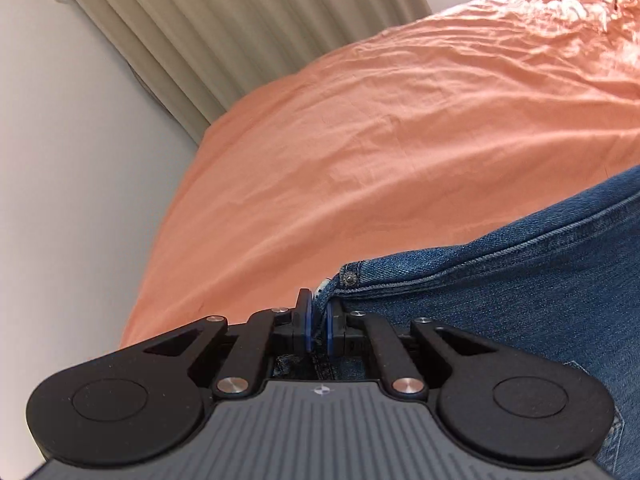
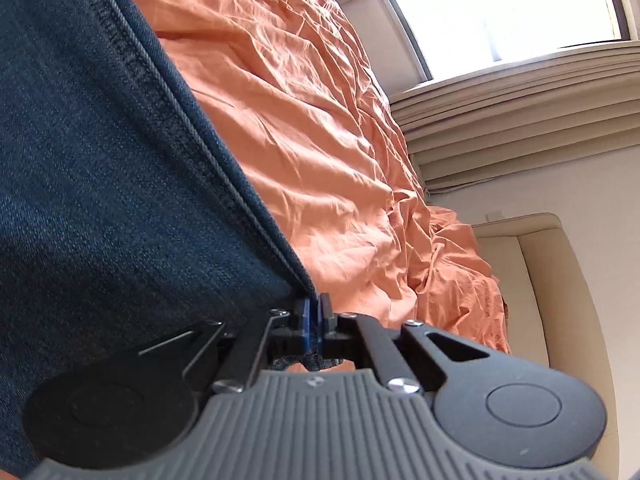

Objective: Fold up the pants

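Observation:
The pants are blue denim jeans [image 1: 520, 280] that fill the lower right of the left wrist view, with a seam and a metal rivet near the corner. My left gripper [image 1: 319, 320] is shut on that corner of the jeans. In the right wrist view the jeans [image 2: 100, 180] fill the left side, darker, with a stitched edge that runs down to the jaws. My right gripper [image 2: 316, 320] is shut on that edge. Both hold the denim above the bed.
An orange wrinkled bedsheet [image 1: 380, 140] covers the bed under the jeans; it also shows in the right wrist view [image 2: 320, 140]. Beige curtains [image 1: 200, 40] and a white wall [image 1: 60, 160] stand behind. A window [image 2: 500, 8] and a cream headboard [image 2: 540, 300] lie beyond.

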The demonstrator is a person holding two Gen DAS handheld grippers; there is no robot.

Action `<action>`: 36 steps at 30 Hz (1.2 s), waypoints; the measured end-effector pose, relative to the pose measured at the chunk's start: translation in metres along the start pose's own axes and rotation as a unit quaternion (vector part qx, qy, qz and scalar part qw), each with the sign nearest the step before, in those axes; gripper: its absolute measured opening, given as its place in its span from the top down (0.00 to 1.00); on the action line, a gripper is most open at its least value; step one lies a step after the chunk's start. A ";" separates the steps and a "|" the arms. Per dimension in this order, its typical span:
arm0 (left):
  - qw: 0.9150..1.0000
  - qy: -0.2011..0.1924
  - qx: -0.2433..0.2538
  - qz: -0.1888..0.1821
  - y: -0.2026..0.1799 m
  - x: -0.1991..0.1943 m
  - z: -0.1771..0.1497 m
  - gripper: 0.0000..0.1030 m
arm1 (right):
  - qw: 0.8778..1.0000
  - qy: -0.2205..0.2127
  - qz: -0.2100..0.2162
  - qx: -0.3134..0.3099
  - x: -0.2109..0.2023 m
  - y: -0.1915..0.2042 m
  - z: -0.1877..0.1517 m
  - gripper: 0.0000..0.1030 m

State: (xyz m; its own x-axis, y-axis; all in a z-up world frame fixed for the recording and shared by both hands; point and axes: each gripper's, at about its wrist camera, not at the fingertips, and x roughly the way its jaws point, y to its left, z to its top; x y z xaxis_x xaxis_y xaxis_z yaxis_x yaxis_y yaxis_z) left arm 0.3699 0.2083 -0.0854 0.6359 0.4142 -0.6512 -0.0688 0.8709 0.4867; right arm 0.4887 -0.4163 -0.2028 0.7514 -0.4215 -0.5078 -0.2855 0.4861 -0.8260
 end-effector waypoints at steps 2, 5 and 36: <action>1.000 0.009 -0.006 -0.002 -0.001 0.011 0.008 0.93 | 1.000 0.007 -0.004 0.009 0.006 0.002 0.006 1.00; 1.000 0.028 0.009 -0.003 -0.013 0.033 0.011 0.93 | 1.000 0.016 0.000 0.016 0.016 0.009 0.013 1.00; 0.958 0.091 -0.242 -0.126 0.110 -0.050 -0.095 0.23 | 0.915 -0.012 0.301 0.270 -0.183 0.070 0.057 0.49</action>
State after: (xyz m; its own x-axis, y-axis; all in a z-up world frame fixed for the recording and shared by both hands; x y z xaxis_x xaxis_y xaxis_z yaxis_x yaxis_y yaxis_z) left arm 0.2575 0.3091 -0.0550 0.5380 0.1766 -0.8243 -0.3067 0.9518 0.0037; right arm 0.3656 -0.2616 -0.1537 0.5699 0.0602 -0.8195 -0.3207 0.9345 -0.1544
